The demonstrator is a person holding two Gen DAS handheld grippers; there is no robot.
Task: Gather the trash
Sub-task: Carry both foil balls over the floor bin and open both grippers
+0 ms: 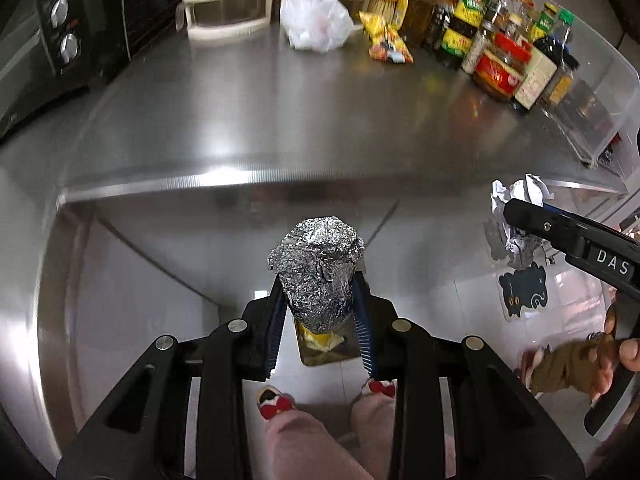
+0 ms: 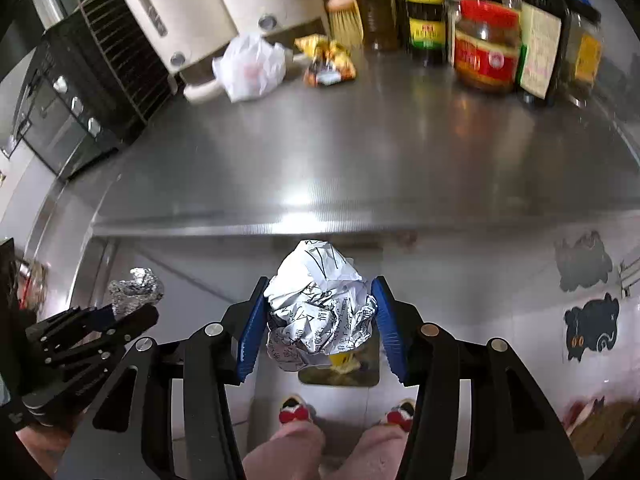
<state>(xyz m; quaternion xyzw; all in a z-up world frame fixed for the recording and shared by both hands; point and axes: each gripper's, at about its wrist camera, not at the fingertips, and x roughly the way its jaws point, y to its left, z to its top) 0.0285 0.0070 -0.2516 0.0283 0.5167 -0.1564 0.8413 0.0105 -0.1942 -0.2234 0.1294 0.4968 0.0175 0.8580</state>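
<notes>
Holding trash in both tools, off the table edge, above a bin (image 2: 340,376) on the floor. Left tool (image 1: 320,312) squeezed on foil ball (image 1: 318,270). Right tool (image 2: 320,320) squeezed on paper ball (image 2: 320,304). Next, probably: open up, drop. Farther back on table (image 1: 280,112): white bag (image 1: 316,20), yellow wrapper (image 1: 386,40).

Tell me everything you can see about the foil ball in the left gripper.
The foil ball is crumpled silver aluminium foil, shiny and full of small creases. It is wider at the top, like a mushroom cap, and narrower below. The left gripper is shut on its lower part, one blue ribbed pad on each side. It is held in the air in front of the steel counter, above the floor, and touches nothing else. In the right wrist view it appears at the left.
</notes>
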